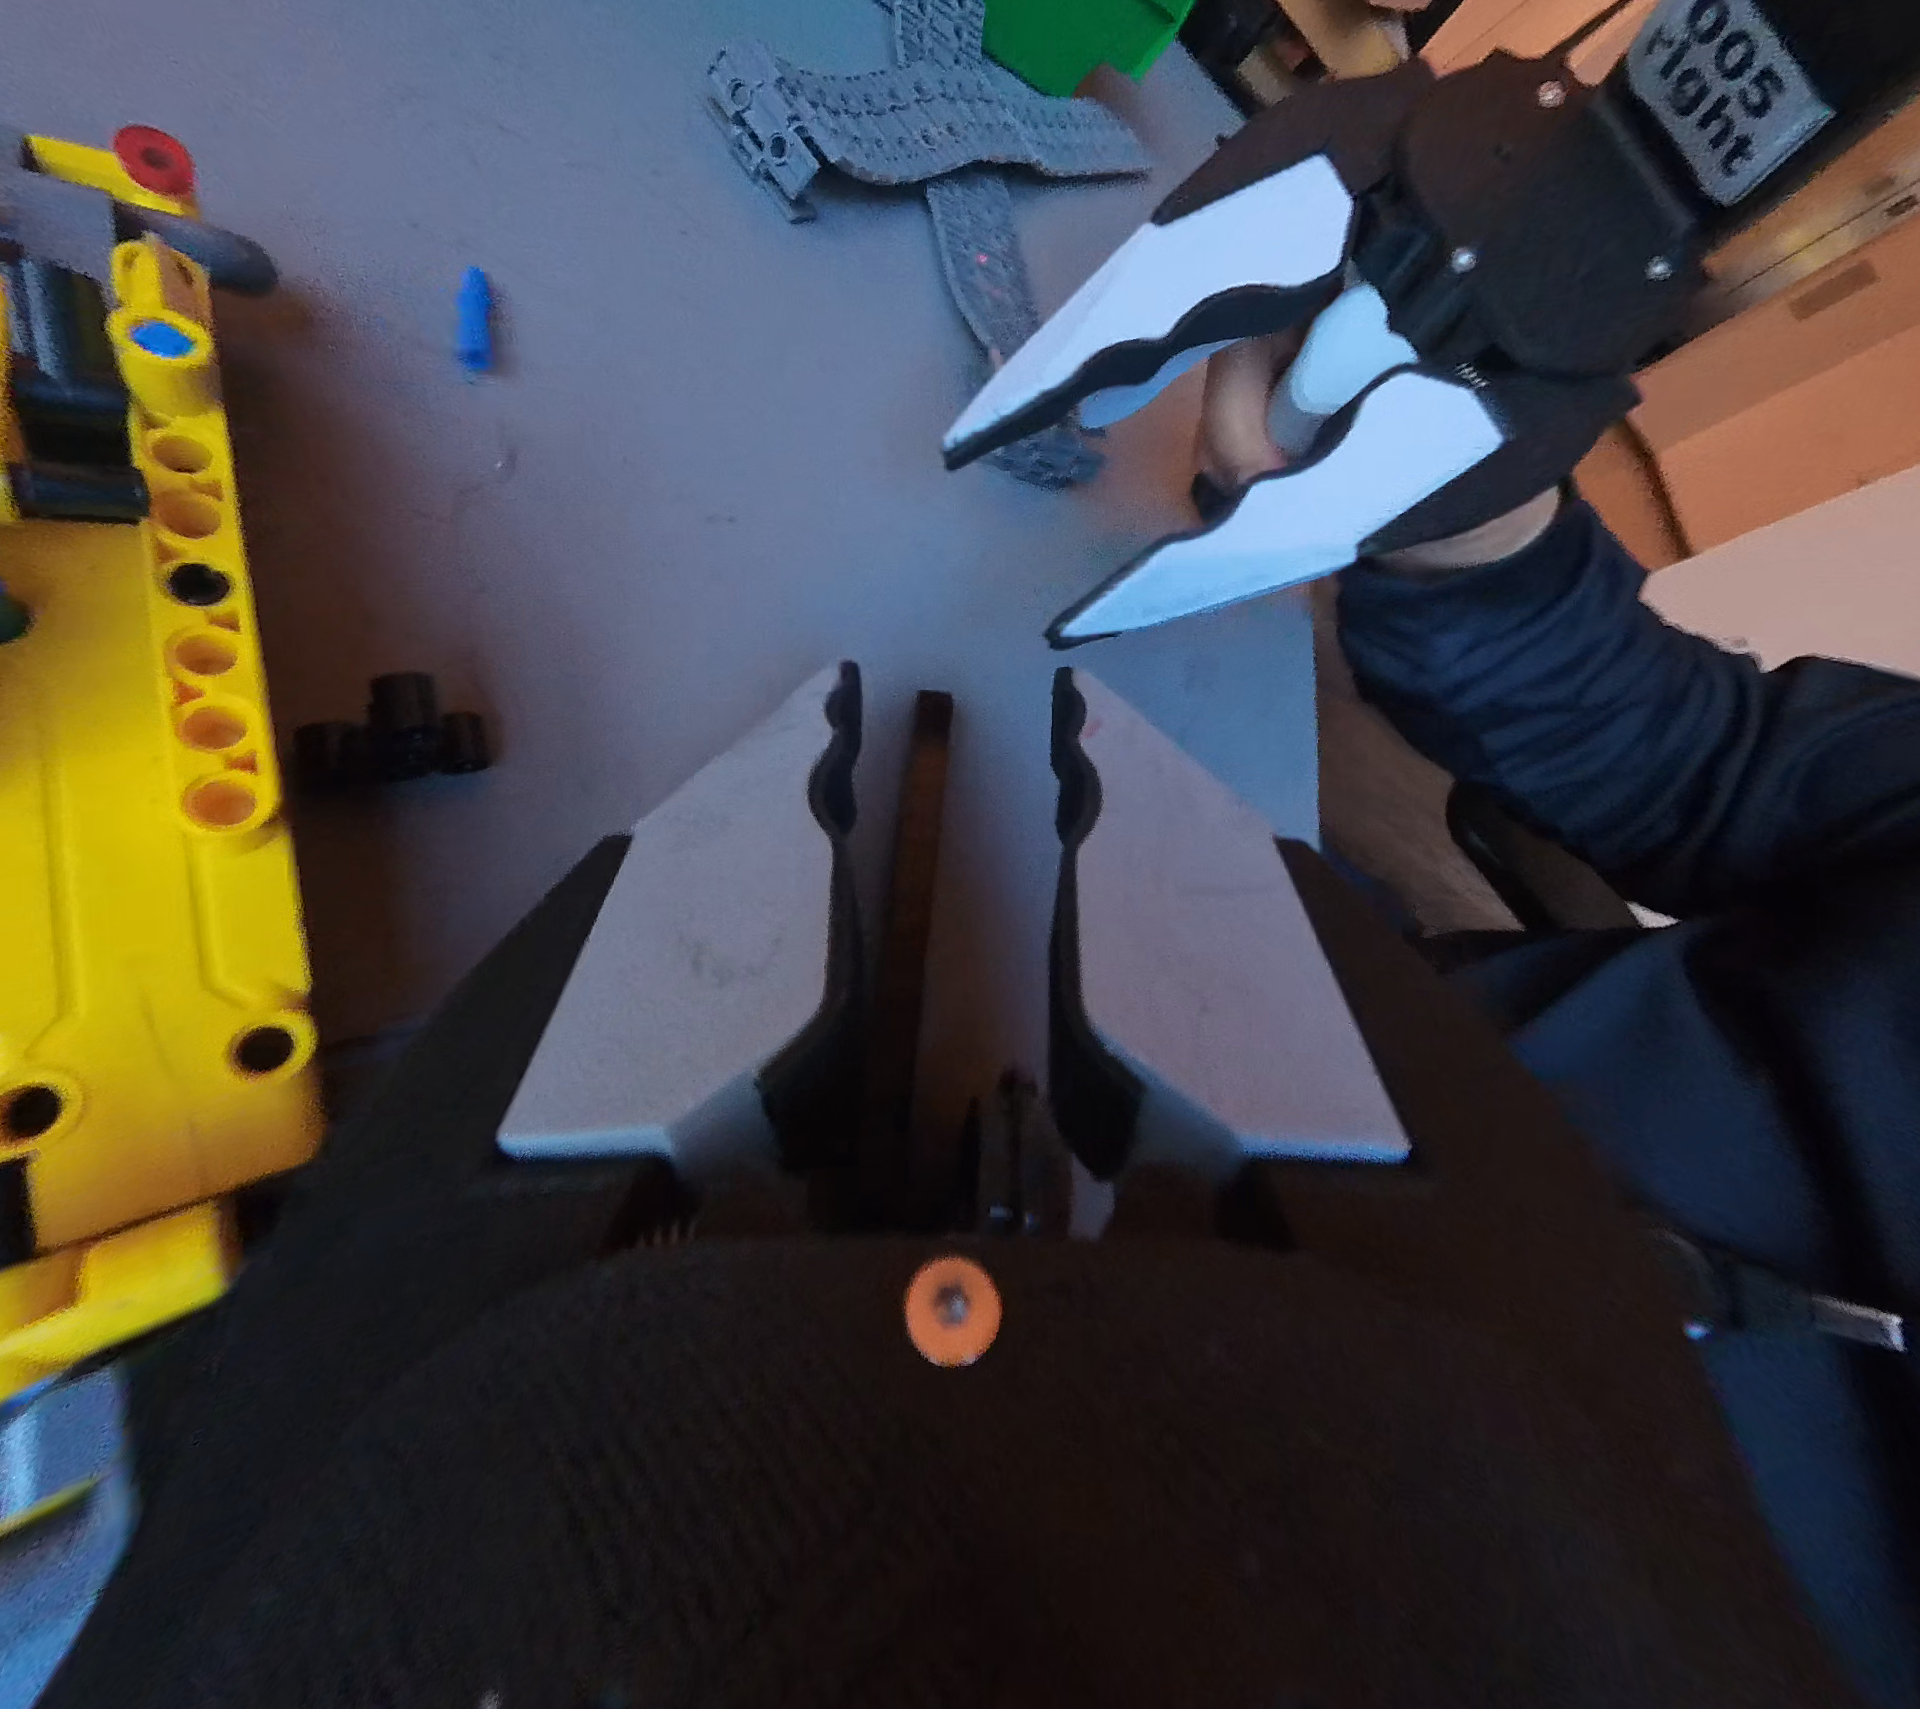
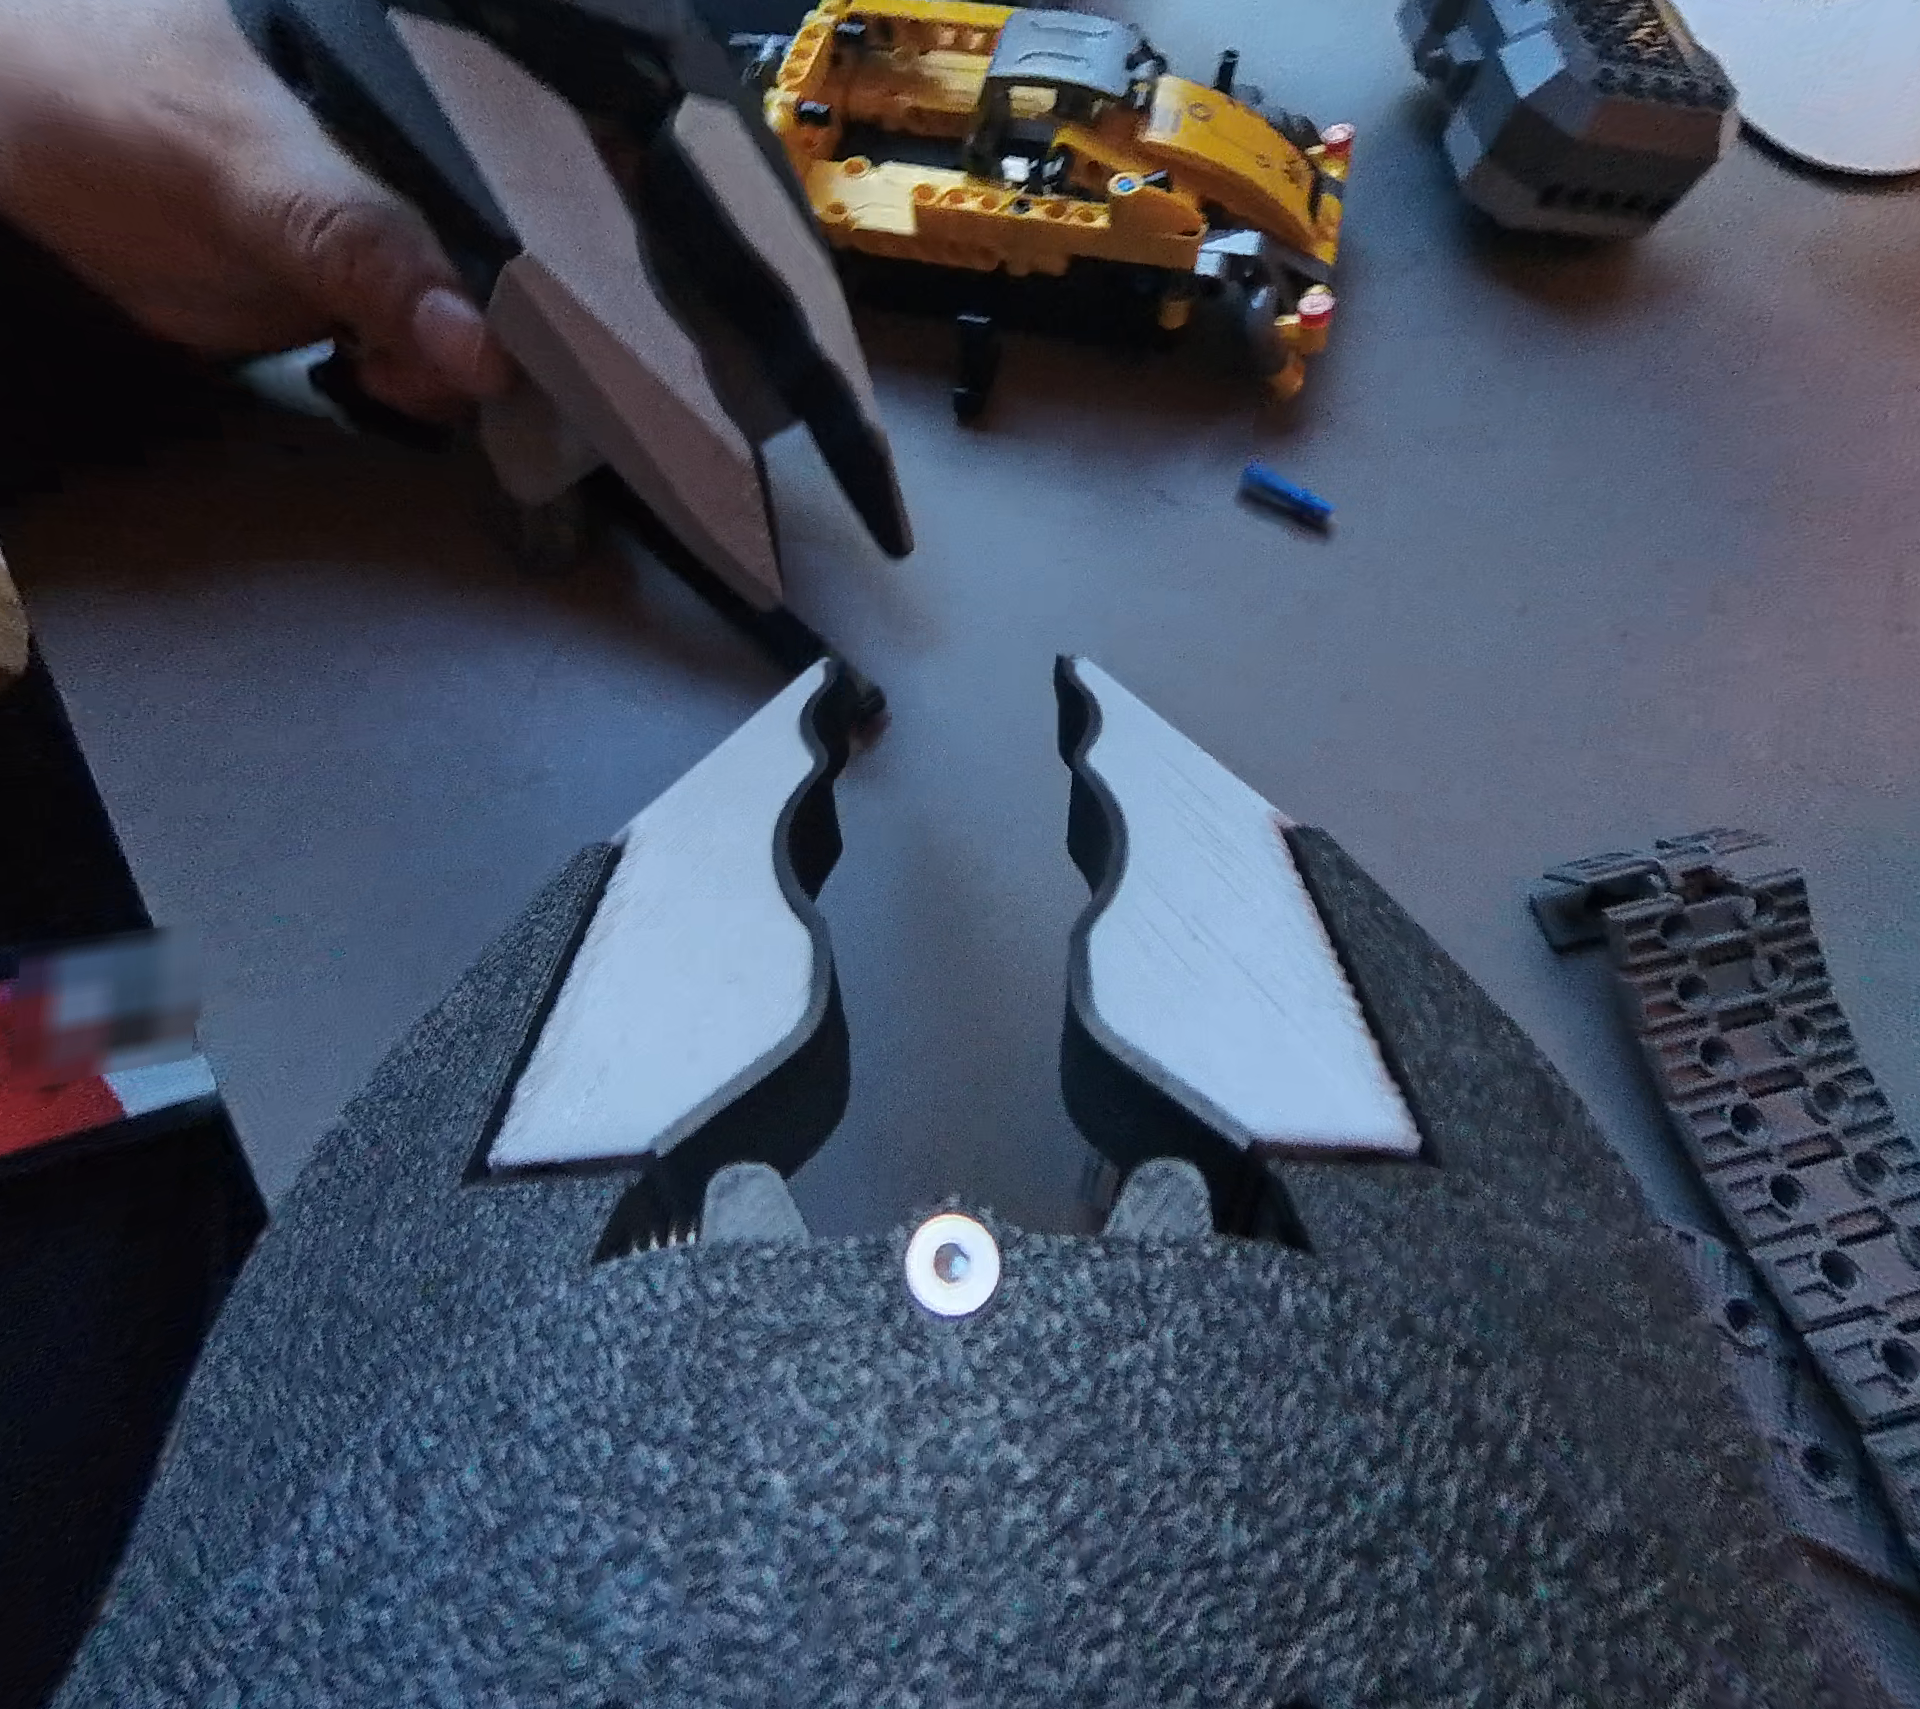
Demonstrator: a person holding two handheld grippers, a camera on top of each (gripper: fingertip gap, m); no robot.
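Yellow brick vehicle (image 2: 1049, 173) nr blue pin (image 2: 1285, 499) | grey track (image 2: 1766, 1109) | L gripper (image 1: 954, 683), R gripper (image 2: 945, 672): jaws apart, empty

L wrist cam sits close above the grey matte tabletop (image 1: 644, 454), looking fwd/down. R wrist cam does likewise, opposite side. Both catch the yellow brick-built vehicle model (image 2: 1049, 153), small blue plastic pin (image 1: 474, 317), grey studded track strip (image 2: 1766, 1098).

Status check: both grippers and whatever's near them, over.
Left gripper open, thin dark rod between its fingers. Right gripper open, empty. Yellow brick vehicle, blue pin, grey track on the table nearby.
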